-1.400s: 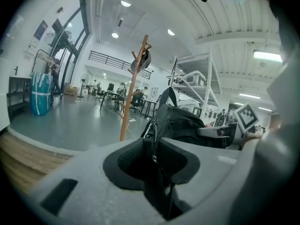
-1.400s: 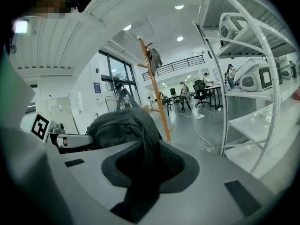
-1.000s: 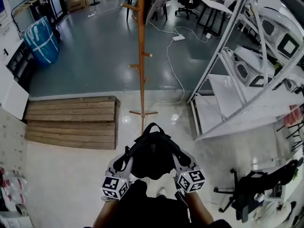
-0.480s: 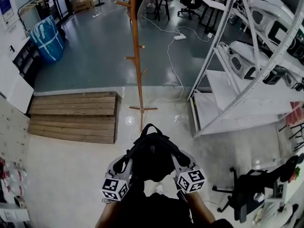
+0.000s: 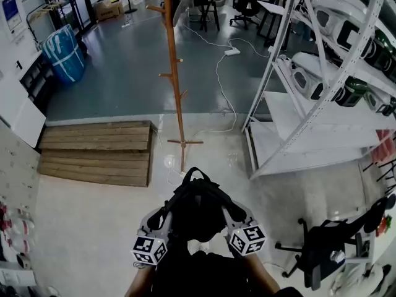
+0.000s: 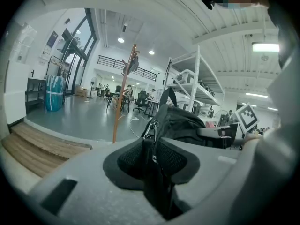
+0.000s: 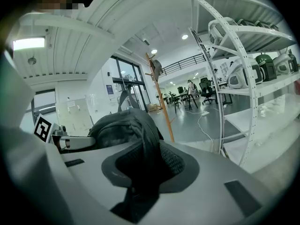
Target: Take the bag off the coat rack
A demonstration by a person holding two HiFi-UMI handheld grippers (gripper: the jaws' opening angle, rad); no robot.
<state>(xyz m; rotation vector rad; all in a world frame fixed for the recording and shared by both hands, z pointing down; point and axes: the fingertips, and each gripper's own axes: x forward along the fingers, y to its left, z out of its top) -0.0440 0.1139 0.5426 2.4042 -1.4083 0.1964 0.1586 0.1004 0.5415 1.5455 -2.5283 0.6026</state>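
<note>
Left: my left gripper (image 6: 152,159), jaws drawn in to a narrow gap and pinching a thin strap (image 6: 149,146) of the black bag (image 5: 197,204) just under a metal zip pull (image 6: 151,128). I judge this the weaker hold. A strap that slim can slide through the pads if I tilt or jerk, and the bag would then swing down from the other side.

Centre: the bag hangs between the two grippers, clear of the coat rack (image 5: 175,98), which stands well apart beyond it. It is off its hook but set down nowhere, so a lost grip drops it onto the pale floor (image 5: 93,228).

Right: my right gripper (image 7: 144,167), jaws likewise part closed, clamped on a thick fold of the bag's fabric. The bunched cloth can creep out under the load — unevenly, twisting the bag. Further right the white shelving (image 5: 291,85) stands near, and a sideways swing of my right arm could catch a loose strap on its uprights.
</note>
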